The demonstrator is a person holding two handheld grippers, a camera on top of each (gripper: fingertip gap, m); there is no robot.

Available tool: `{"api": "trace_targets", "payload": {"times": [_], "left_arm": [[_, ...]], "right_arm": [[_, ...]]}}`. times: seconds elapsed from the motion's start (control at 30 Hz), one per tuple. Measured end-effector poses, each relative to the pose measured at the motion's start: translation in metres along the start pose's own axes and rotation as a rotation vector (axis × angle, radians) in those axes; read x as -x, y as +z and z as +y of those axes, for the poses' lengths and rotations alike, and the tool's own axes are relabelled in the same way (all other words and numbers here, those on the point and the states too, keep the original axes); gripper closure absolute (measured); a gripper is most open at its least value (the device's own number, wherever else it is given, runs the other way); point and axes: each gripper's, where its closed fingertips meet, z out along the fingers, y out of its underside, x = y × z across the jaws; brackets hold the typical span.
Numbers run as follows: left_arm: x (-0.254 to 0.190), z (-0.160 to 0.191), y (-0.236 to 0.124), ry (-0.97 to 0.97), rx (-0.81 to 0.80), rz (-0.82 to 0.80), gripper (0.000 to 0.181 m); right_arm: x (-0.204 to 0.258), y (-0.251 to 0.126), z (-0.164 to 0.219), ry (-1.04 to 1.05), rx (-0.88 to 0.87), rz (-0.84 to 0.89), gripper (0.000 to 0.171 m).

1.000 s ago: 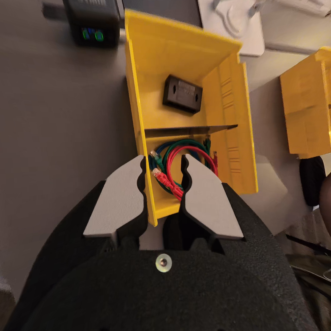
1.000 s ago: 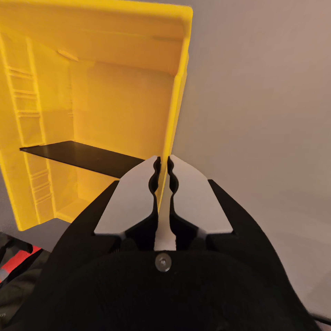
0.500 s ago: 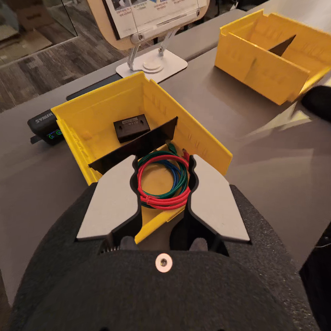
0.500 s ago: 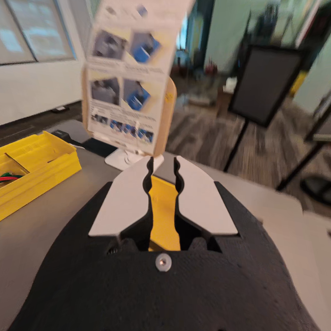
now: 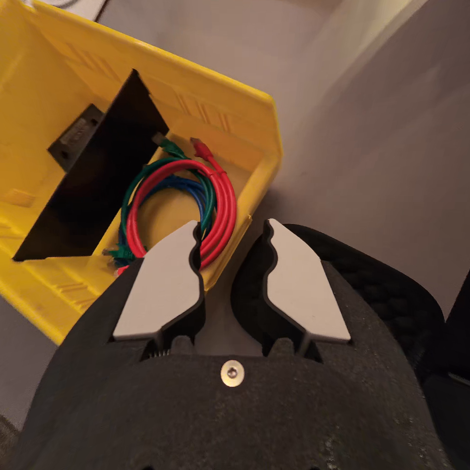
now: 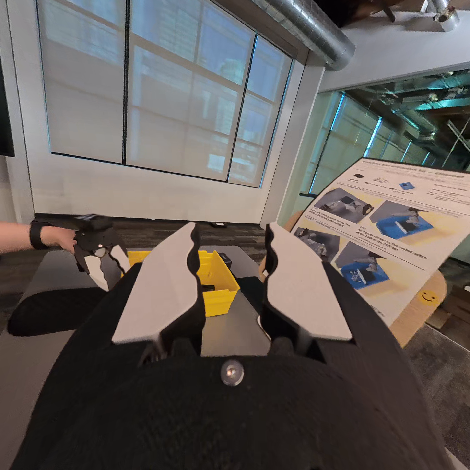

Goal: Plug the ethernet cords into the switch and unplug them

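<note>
On the grey tabletop (image 5: 356, 127) sits a yellow bin (image 5: 229, 106) split by a black divider (image 5: 96, 183). The black switch (image 5: 76, 137) lies behind the divider; coiled red, green and blue ethernet cords (image 5: 218, 203) fill the near compartment. The left tongs (image 5: 231, 223) gape wide over the bin's near corner, holding nothing. The right tongs (image 6: 230, 226), also wide and empty, hover above the tabletop.

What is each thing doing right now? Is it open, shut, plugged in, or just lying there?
left gripper: open, holding nothing, over the bin's corner
right gripper: open, holding nothing
red cord: coiled in the bin, unplugged
green cord: coiled, unplugged
blue cord: coiled under the others
switch: behind the divider, nothing plugged in
black divider: standing upright in the bin
yellow bin: open-topped
</note>
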Motion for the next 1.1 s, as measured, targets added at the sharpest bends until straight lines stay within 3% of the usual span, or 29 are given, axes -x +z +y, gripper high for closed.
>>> {"api": "trace_targets", "payload": {"times": [0.13,0.33,0.5,0.8,1.1], "left_arm": [[0.003,0.003,0.011,0.065,0.072,0.066,0.150],[0.005,0.014,0.031,0.103,0.176,0.140,0.142],[0.000,0.021,0.034,0.058,0.225,0.227,0.157],[0.002,0.005,0.014,-0.008,0.141,0.219,0.162],[0.023,-0.047,-0.027,-0.174,-0.111,0.085,0.167]], "right_arm": [[0.012,0.008,0.019,0.045,0.052,-0.063,0.121],[0.005,0.006,0.040,0.107,0.106,-0.091,0.122],[-0.005,-0.002,0.044,0.147,0.108,-0.087,0.125],[-0.020,-0.029,0.029,0.152,0.069,-0.053,0.128],[-0.034,-0.067,0.001,0.170,-0.056,-0.013,0.131]]}}
